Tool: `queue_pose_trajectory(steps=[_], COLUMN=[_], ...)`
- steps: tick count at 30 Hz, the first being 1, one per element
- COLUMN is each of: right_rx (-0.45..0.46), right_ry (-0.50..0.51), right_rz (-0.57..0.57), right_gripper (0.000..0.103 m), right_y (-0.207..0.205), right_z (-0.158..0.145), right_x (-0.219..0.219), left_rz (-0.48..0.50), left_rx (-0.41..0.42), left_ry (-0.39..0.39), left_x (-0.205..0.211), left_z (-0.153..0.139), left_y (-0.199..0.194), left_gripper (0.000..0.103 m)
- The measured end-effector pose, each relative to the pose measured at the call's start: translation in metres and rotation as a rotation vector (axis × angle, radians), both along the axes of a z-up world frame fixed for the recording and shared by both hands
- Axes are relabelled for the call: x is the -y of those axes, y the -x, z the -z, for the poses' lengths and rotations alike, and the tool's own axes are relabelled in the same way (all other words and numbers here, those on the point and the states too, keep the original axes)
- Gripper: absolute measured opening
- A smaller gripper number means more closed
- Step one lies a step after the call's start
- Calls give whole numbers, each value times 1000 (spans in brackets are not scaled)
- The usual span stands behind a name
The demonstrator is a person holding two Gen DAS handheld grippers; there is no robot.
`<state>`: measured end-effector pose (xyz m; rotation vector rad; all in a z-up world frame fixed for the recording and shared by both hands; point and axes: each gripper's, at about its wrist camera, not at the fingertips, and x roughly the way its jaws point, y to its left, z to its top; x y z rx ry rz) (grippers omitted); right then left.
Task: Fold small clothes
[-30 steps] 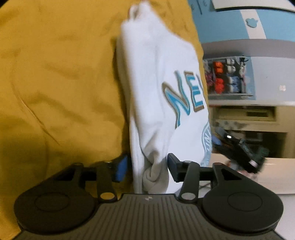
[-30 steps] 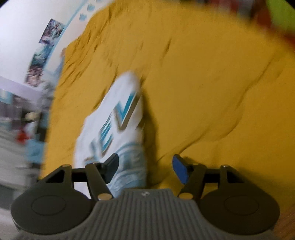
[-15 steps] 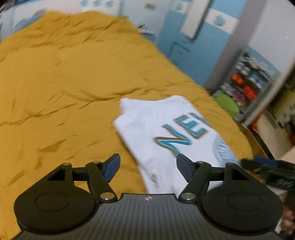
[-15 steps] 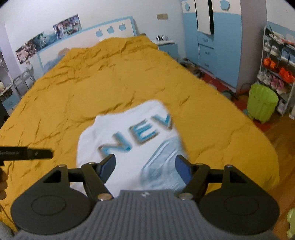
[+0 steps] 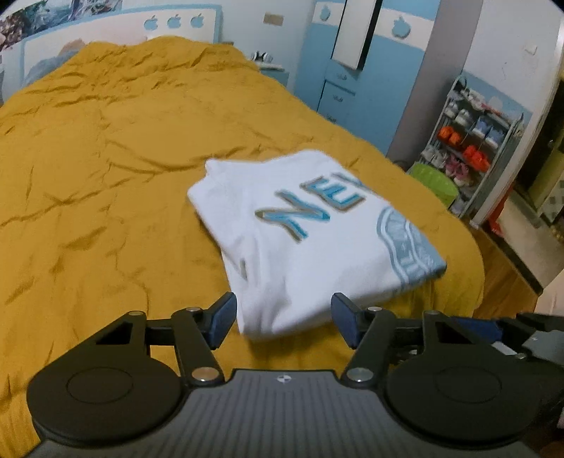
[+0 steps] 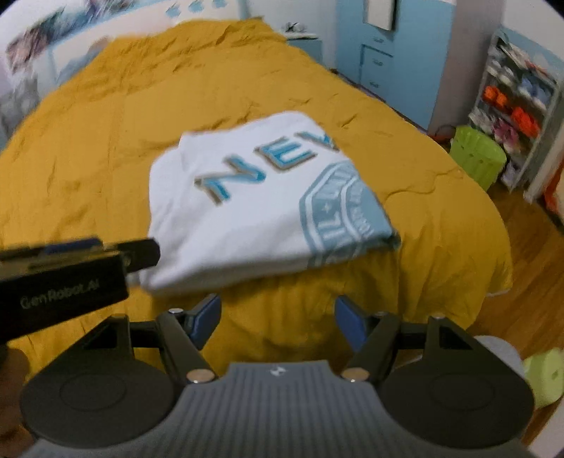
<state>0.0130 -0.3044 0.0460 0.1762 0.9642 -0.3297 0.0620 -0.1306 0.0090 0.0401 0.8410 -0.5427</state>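
Note:
A white shirt (image 5: 310,239) with blue letters and a light blue crest lies folded into a rectangle on the yellow bedspread (image 5: 88,169), near the bed's foot. It also shows in the right wrist view (image 6: 246,211). My left gripper (image 5: 283,319) is open and empty, just short of the shirt's near edge. My right gripper (image 6: 278,322) is open and empty, held back from the shirt over the bedspread (image 6: 105,123). The left gripper's body (image 6: 63,274) shows at the left of the right wrist view.
The bed's foot edge drops to a wooden floor (image 6: 528,282) on the right. A green stool (image 6: 479,155) and a shoe rack (image 5: 472,141) stand by the blue wardrobe (image 5: 359,77). The headboard (image 5: 116,31) is at the far end.
Both grippers have let go of the shirt and drawn back from it. The shirt now lies flat and folded on the bed. The left gripper's jaws have opened.

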Motion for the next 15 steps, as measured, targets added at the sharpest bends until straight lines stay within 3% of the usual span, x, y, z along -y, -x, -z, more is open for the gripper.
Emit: queue_pose_trajectory(steps=[4,15], right_rx=[-11,-4], right_ry=[-15,-28], right_rz=[-40,-107], right_gripper=[67,66], right_y=[3,7], right_z=[7,16], right_x=[-7,-17], left_rz=[-9,-75], left_rx=[-20,-85], left_ry=[-45,1], left_x=[5,7], left_z=[7,18], left_y=[12,22], left_gripper=[73,77])
